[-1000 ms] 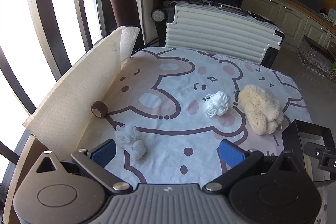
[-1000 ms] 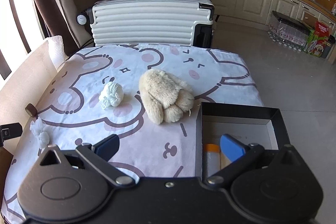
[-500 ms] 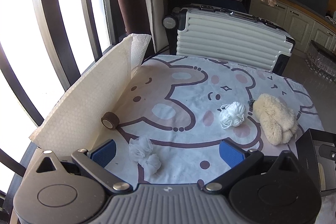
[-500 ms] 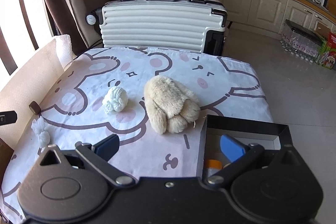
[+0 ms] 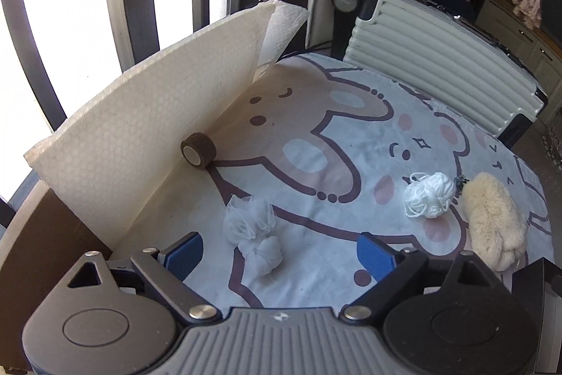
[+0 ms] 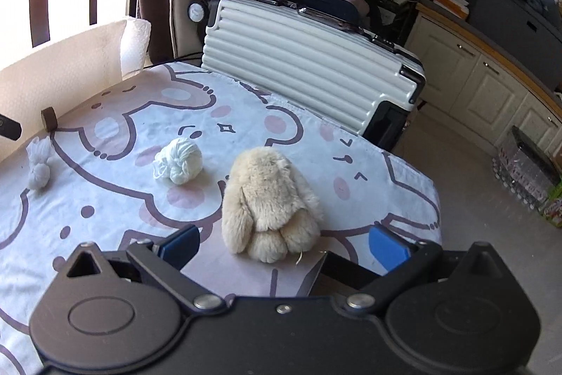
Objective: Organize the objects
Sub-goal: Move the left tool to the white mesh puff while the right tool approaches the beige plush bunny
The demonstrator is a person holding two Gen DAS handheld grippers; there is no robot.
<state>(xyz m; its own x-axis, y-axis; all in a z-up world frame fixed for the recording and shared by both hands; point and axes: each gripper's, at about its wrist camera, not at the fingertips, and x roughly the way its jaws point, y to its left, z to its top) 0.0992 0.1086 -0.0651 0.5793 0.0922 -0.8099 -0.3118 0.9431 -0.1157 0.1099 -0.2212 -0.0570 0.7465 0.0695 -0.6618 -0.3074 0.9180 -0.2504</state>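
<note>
Both rigs look like twins. The left handheld gripper [image 5: 279,257] has a ribbed grey plastic centre plate with a tiny logo, round black housings either side, black linkage arms with silver pivot screws, and blue rubbery finger pads [image 5: 184,252]. The right handheld gripper [image 6: 284,245] is the same build, but all black in the middle.

Left hand-held gripper [image 5: 279,255]: jaws wide and closing, pads clear of the mesh bundle between them
Mesh bundle [image 5: 254,231]: white, on the desk [image 5: 316,143] cloth
Tape roll [image 5: 198,150]: brown, beyond the mesh bundle, against the paper sheet [image 5: 147,115]
Yarn ball [image 5: 428,194]: right of the mesh bundle, well apart
Plush toy [image 5: 493,220]: beige, just right of the yarn
Suitcase [image 5: 442,69]: far behind the mesh bundle
</note>
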